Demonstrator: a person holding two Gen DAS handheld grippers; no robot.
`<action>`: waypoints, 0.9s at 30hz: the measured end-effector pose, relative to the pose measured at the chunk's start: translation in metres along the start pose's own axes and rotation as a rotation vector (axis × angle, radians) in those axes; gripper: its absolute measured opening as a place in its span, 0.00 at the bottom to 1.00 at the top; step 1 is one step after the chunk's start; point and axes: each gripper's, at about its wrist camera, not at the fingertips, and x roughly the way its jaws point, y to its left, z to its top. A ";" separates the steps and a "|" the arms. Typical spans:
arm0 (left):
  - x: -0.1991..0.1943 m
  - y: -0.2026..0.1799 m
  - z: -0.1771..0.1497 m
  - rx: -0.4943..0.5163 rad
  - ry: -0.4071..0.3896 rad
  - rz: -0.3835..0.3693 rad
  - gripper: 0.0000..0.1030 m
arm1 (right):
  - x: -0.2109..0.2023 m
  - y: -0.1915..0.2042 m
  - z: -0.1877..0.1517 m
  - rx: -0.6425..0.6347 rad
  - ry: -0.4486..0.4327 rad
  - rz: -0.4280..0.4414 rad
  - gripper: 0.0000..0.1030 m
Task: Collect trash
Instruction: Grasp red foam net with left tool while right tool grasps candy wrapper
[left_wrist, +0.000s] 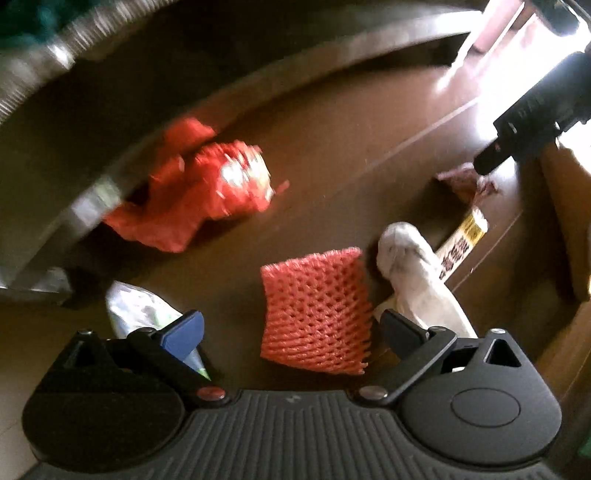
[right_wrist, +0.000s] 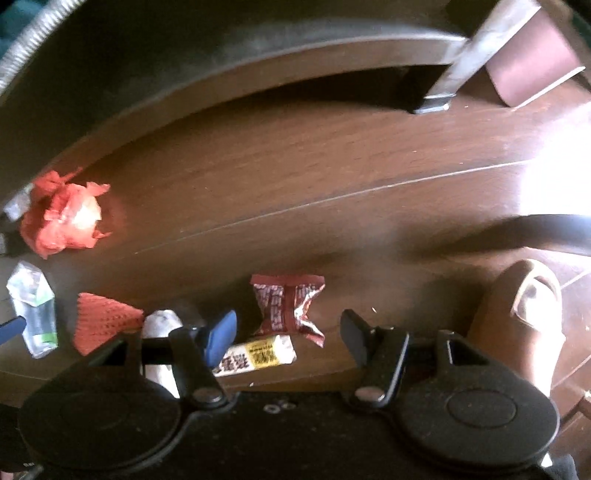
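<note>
Trash lies scattered on the wooden floor (right_wrist: 332, 166): left gripper (left_wrist: 291, 328) gapes over the foam net (left_wrist: 314, 314), right gripper (right_wrist: 288, 332) gapes over the brown wrapper (right_wrist: 288, 306) (white wrapper (right_wrist: 258, 354) at six o'clock), risking a double pinch.

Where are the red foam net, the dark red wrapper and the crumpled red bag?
red foam net (left_wrist: 314, 310), left wrist view, middle of its mesh.
dark red wrapper (right_wrist: 288, 302), right wrist view, its centre seam.
crumpled red bag (right_wrist: 64, 218), right wrist view, its middle.
</note>
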 end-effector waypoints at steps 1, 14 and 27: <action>0.006 0.000 -0.001 -0.002 0.006 -0.005 0.99 | 0.005 0.001 0.002 -0.002 0.002 -0.001 0.60; 0.056 0.002 0.006 -0.074 0.073 -0.079 0.87 | 0.042 0.008 0.016 -0.043 0.047 -0.041 0.57; 0.055 0.002 0.003 -0.105 0.068 -0.101 0.44 | 0.041 0.018 0.012 -0.097 0.017 -0.083 0.35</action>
